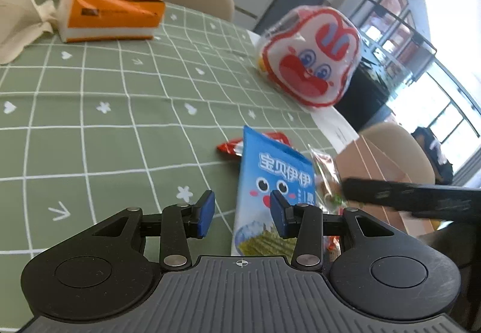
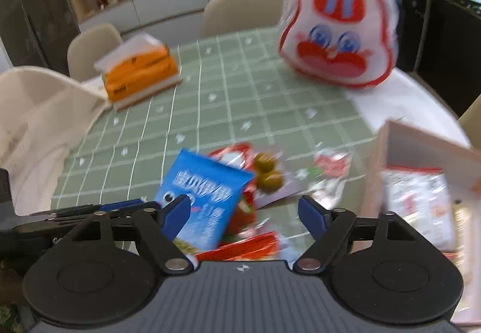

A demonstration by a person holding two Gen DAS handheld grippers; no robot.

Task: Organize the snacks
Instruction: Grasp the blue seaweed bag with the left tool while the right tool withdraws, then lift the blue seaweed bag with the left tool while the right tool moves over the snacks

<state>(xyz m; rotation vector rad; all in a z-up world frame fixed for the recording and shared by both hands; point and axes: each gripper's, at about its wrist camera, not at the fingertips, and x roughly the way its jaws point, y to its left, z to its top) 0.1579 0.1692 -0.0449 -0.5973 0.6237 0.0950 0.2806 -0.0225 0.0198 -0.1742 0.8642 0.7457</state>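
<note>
Blue packet point(image 1: 270, 191) seen lower centre, long axis running away from left gripper point(image 1: 243, 214); its jaws released, nearer. Right gripper point(image 2: 245, 217) jaws released, nothing held.

**Readable print on the table**

The blue snack packet point(image 1: 270, 191) bears white Chinese characters, 宝贝伊伊, above a cartoon face; smaller characters at its right edge are partly hidden. In the right wrist view the same print is blurred. The orange tissue box point(image 1: 111, 11) carries a small logo, too small to read.
</note>
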